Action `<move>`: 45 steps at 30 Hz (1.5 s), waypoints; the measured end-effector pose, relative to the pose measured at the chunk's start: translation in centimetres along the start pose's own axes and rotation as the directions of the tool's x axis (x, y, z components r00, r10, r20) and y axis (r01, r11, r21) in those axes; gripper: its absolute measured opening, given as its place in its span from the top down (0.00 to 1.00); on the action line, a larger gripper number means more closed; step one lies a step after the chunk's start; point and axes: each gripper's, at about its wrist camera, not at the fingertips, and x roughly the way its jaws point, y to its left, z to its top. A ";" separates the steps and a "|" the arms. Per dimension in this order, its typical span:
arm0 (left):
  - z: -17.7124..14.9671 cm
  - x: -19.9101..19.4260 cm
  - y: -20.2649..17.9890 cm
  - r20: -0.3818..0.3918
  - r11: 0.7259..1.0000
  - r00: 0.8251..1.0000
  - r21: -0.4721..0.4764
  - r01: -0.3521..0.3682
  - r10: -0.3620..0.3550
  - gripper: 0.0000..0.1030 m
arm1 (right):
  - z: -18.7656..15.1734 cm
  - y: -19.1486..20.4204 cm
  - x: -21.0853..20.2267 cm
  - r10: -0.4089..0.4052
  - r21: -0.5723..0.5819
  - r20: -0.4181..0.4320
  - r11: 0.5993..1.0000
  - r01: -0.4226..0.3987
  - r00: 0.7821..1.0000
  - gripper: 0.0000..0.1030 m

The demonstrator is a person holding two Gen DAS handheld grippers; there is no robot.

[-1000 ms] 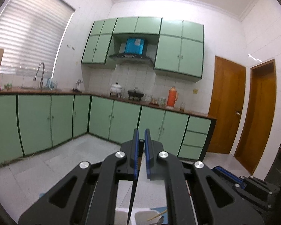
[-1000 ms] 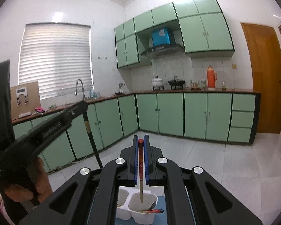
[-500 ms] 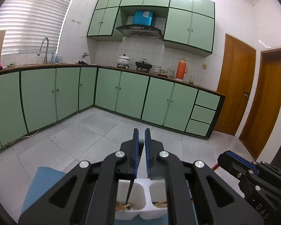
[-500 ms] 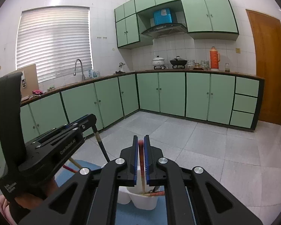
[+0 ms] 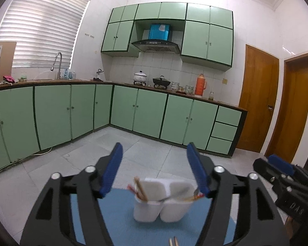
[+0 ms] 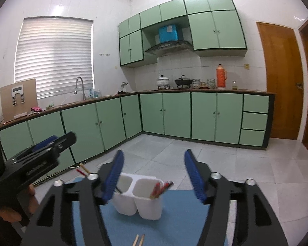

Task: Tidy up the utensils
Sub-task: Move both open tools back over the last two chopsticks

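Note:
A white two-compartment holder (image 5: 161, 203) stands on a blue mat (image 5: 117, 225); it also shows in the right wrist view (image 6: 138, 196). Chopsticks (image 5: 140, 188) lean in its left compartment. A spoon and red-tipped chopsticks (image 5: 192, 197) lie in the right one, seen in the right wrist view as red chopsticks (image 6: 161, 188). My left gripper (image 5: 157, 172) is open and empty above the holder. My right gripper (image 6: 153, 176) is open and empty above it too. A loose pair of wooden chopsticks (image 6: 138, 240) lies on the mat near me.
The mat lies on a table (image 6: 256, 194) in a kitchen with green cabinets (image 6: 174, 114). The other gripper shows at the right edge of the left view (image 5: 285, 176) and at the left edge of the right view (image 6: 37, 155).
Both grippers were shut, the left on a dark chopstick and the right on a red-tipped one. Both have opened and the chopsticks now stand in the holder. Both grippers have pulled back.

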 end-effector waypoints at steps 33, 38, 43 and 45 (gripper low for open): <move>-18.5 -12.4 3.8 -0.358 0.994 0.928 0.066 -0.084 0.102 0.09 | -20.3 2.1 -10.3 -0.044 0.040 -0.346 0.997 0.062 0.937 0.06; -19.6 -12.8 4.2 -0.375 0.992 0.919 0.081 -0.095 0.119 0.09 | -22.1 3.6 -10.4 -0.030 0.000 -0.377 0.999 0.032 0.926 0.18; -20.2 -12.9 4.9 -0.392 0.991 0.910 0.072 -0.116 0.135 0.09 | -23.2 4.3 -9.8 -0.009 -0.003 -0.411 1.000 0.008 0.912 0.36; -20.3 -12.8 5.1 -0.396 0.990 0.907 0.069 -0.124 0.141 0.09 | -23.4 4.7 -9.5 -0.001 -0.003 -0.423 1.000 0.000 0.906 0.44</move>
